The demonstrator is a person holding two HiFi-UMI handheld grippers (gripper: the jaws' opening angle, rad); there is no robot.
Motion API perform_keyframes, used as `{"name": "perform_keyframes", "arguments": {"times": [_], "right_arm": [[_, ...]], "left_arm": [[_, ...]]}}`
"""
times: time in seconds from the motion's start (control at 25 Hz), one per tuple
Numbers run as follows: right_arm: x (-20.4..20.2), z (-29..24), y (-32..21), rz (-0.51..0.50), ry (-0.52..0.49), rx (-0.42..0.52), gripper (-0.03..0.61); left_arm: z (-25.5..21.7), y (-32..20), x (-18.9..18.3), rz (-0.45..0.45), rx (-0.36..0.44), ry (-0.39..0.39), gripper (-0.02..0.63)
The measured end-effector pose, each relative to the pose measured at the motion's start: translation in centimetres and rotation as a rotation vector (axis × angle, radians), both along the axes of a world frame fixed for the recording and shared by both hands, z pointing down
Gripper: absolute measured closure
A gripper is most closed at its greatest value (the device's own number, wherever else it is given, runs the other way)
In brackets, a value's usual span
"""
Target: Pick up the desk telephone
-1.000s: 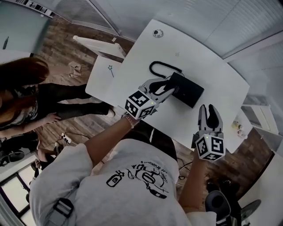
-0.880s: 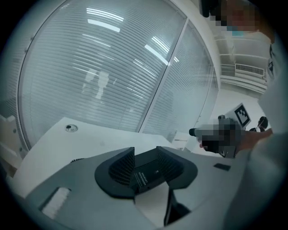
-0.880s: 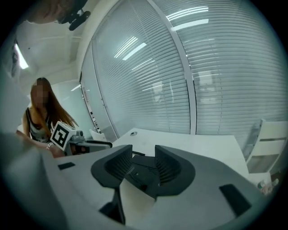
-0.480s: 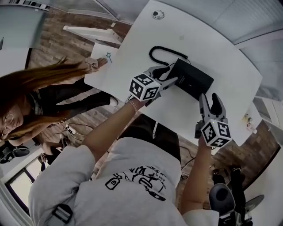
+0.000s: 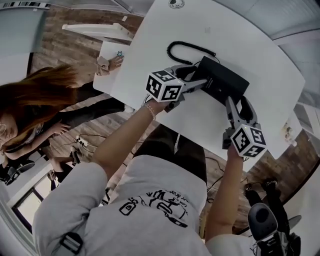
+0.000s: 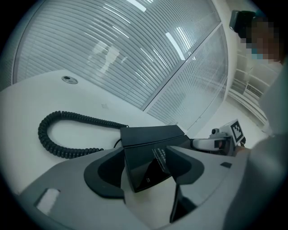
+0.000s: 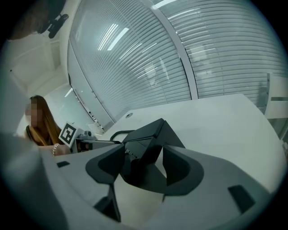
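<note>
White table fills the upper head view; wooden floor shows to its left and slatted glass walls stand behind it. The wearer's light printed T-shirt takes up the bottom. A long-haired bystander stands at left with a hand on a smaller white table.

Black desk telephone lies flat on the white table, near the wearer's edge and angled to it. Its coiled cord loops on the tabletop on the far side. A round grommet is set in the table, well apart from the phone.

Left gripper reaches in from the left at the phone's near-left end, marker cube behind the jaws. In the left gripper view its claw is spreading wide, with a corner of the phone between the jaws. Pads not clamped on it.

Right gripper comes at the phone's near-right end, cube toward the wearer. In the right gripper view its jaws are also opening – the phone's corner sits between them with a gap on each side. Phone not lifted.
</note>
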State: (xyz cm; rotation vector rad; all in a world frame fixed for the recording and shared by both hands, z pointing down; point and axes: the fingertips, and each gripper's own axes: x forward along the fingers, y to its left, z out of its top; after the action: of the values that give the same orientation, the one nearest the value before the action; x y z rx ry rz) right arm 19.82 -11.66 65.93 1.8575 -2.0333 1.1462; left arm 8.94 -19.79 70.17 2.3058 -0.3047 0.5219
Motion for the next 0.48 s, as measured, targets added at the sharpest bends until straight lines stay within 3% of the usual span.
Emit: {"name": "perform_keyframes", "arguments": {"times": [0.2, 0.48], "right_arm": [[-0.35, 1.18, 0.02, -0.005, -0.023, -0.024, 0.354], [-0.54, 1.22, 0.15, -0.001, -0.039, -0.035, 0.354]], "left_arm": [[0.58, 0.07, 0.35, 0.020, 0.007, -0.041, 0.347], [0.46, 0.09, 0.19, -0.022, -0.019, -0.035, 0.348]]}}
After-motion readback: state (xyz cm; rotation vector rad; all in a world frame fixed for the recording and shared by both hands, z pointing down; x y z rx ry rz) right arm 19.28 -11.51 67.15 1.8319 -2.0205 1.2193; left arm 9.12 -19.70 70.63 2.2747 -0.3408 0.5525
